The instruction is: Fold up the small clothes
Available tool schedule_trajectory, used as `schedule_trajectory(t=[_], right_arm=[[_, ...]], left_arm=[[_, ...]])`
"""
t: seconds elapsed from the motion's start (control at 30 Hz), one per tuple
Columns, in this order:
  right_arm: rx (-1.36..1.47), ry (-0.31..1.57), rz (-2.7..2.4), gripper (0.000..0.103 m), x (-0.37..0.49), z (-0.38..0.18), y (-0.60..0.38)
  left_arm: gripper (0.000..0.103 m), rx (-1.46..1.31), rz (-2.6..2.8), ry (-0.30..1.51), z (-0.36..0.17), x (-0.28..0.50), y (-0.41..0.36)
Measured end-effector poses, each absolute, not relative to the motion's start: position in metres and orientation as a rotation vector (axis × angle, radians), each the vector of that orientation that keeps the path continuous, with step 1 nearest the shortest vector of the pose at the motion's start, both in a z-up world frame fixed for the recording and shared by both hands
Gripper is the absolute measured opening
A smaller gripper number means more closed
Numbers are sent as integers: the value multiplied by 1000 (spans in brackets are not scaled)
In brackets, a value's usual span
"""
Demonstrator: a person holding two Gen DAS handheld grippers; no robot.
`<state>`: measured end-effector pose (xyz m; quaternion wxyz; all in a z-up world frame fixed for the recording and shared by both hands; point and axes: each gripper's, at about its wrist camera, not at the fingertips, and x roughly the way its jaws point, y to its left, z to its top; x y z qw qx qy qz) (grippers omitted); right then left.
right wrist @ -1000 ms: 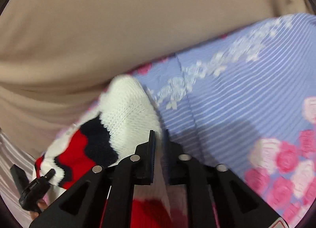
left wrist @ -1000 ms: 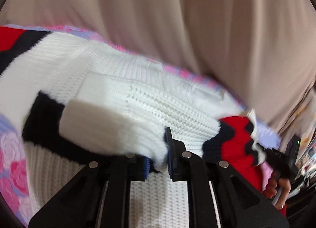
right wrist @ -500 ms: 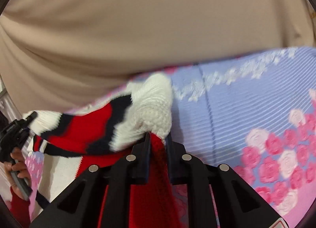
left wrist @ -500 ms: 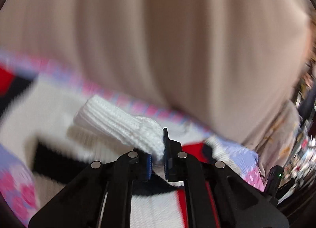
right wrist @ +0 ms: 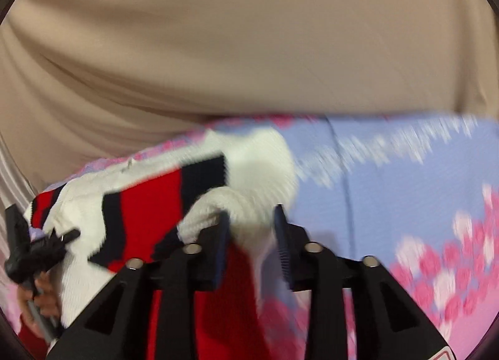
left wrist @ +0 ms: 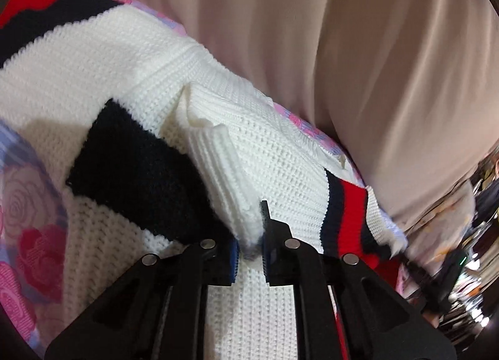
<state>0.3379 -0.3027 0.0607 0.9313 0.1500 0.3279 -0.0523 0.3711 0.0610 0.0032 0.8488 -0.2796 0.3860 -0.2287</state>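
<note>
Your left gripper [left wrist: 249, 254] pinches the ribbed white cuff [left wrist: 224, 179] of a small knitted sweater [left wrist: 280, 154], its fingers [left wrist: 232, 261] closed on the cuff's end with the knit bunched between them, while the sleeve's black band [left wrist: 134, 169] lies folded across the white body. The sweater, white with red and navy stripes, lies spread on a lilac bedsheet [right wrist: 389, 197] printed with pink roses, close against a beige curtain [left wrist: 389, 63] that fills the background. In the right wrist view, which is blurred, your right gripper [right wrist: 251, 244] has its fingers [right wrist: 282, 247] parted, and a thick roll of white knit sits between them; it looks more like a loosened hold than a firm pinch, though whether the pads touch the cloth cannot be told. At the left edge of that view, a hand [right wrist: 40, 297] holding the other black gripper handle is seen beside the sweater's striped edge [right wrist: 146, 222]. The step in hand appears to be bringing the sleeves inward over the sweater's body, with the left sleeve already lying across it. The next move would call for you to set the cuff down flat on the white panel and let go without dragging the knit, then clear the right gripper from the bunched cloth so that side lies smooth before the body is folded over.
</note>
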Motion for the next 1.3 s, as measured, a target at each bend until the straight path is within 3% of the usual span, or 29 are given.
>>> schedule_trajectory(t=[0.1,0.2,0.43,0.57,0.7,0.87,0.93,1.03,1.07,1.1,1.13,1.17,1.3], right_arm=[[280,687,-184,38,346,60,-302],[287,739,-251,10,333,42,-311],[309,797,-389,3,245,13,-358],[467,765,-359,46,189,12,-379],[597,784,-103,66,113,10,-358],[559,892,42,68,49,-3,-302],[506,867,48,71,36,-1,-284],[465,858,72,71,35,-1,-265],[454,853,81,63,37,0,-258],[439,863,82,43,42,0,-250],[419,873,75,34,43,0,-246],[414,884,81,14,46,-1,-244],[506,788,47,12,16,18,-257]], left_arm=[[12,-555,-466,804,5,368,53],[12,-546,-460,802,0,364,54],[18,-512,-465,798,2,363,45],[20,-490,-460,798,2,364,41],[25,-508,-464,799,4,351,54],[68,-563,-465,813,13,267,97],[73,-576,-438,847,9,234,113],[73,-591,-443,862,1,184,133],[74,-579,-420,858,4,168,138],[77,-563,-385,858,6,156,141],[82,-562,-360,854,7,144,143],[82,-576,-366,860,6,138,145],[74,-556,-377,894,-3,125,140]])
